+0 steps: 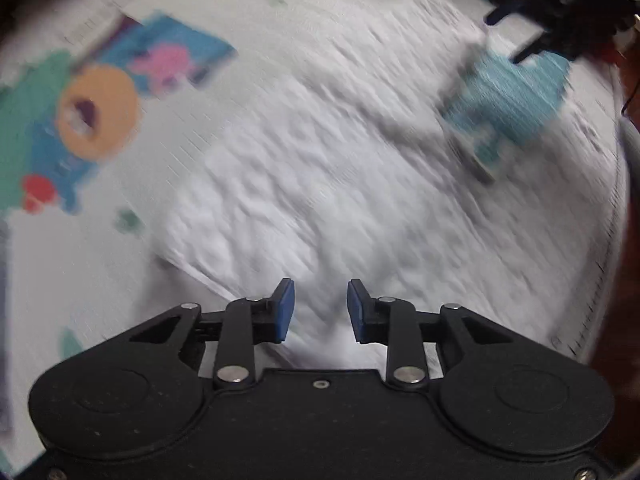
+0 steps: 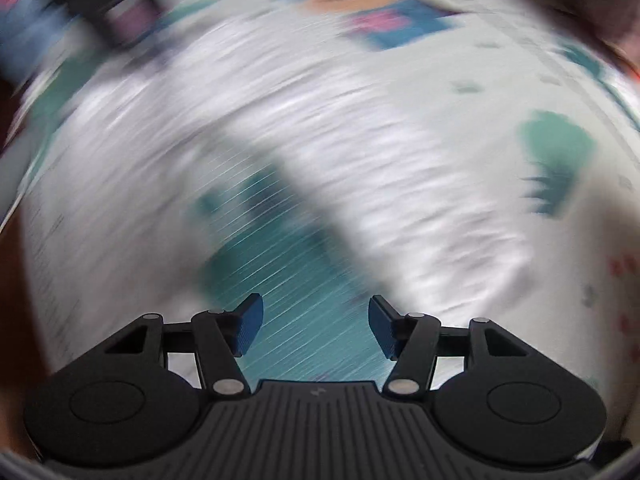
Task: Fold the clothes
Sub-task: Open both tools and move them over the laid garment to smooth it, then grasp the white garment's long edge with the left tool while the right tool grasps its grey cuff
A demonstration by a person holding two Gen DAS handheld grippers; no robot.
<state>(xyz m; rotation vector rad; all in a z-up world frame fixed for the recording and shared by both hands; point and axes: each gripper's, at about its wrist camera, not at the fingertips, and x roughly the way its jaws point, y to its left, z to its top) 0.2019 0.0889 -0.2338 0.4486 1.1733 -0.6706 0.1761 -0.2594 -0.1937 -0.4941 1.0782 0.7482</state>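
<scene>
Both views are smeared by motion blur, so fine detail is lost. The largest thing is the pale play mat printed with colourful cartoon shapes (image 1: 100,120), cut off at every edge; its orange ring, pink blob and teal patches read only as soft colour. Spread across the middle of the mat lies the white crinkled-texture garment (image 1: 312,184), whose outline is hard to trace, with a light blue printed patch (image 1: 508,96) towards its far right. The black left gripper with blue pads (image 1: 321,310) sits low over the garment's near edge, jaws apart and empty. The black right gripper (image 2: 316,330) is over a teal patch, jaws wide and empty.
</scene>
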